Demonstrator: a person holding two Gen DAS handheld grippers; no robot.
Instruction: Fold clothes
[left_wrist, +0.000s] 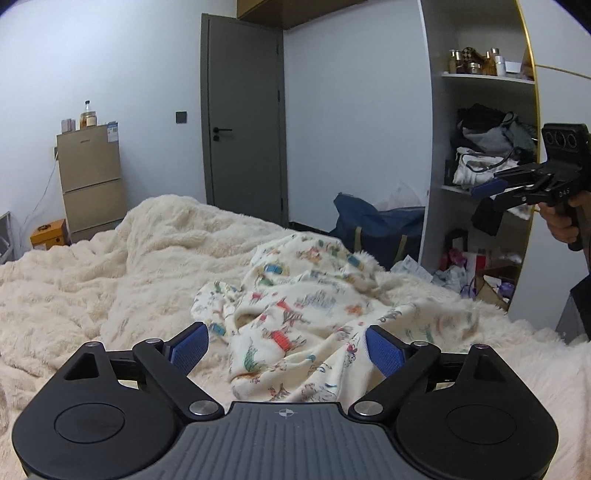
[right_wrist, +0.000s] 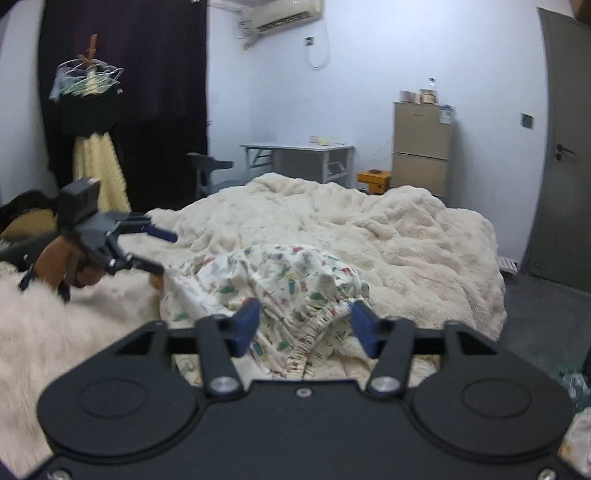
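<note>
A cream garment with a colourful cartoon print (left_wrist: 295, 317) lies crumpled on the fluffy cream bed cover (left_wrist: 110, 280). My left gripper (left_wrist: 286, 347) is open, its blue pads just above the garment's near edge. In the right wrist view the garment (right_wrist: 291, 284) shows an elastic waistband facing me. My right gripper (right_wrist: 304, 325) is open and hovers over that waistband. The left gripper also shows in the right wrist view (right_wrist: 162, 251), open, at the garment's left edge. The right gripper shows in the left wrist view (left_wrist: 491, 194), raised at the right.
An open shelf unit (left_wrist: 480, 155) with clothes and clutter stands right of the bed. A blue bag (left_wrist: 373, 225) sits on the floor by it. A grey door (left_wrist: 243, 122), a small fridge (left_wrist: 88, 177) and a desk (right_wrist: 299, 158) stand beyond the bed.
</note>
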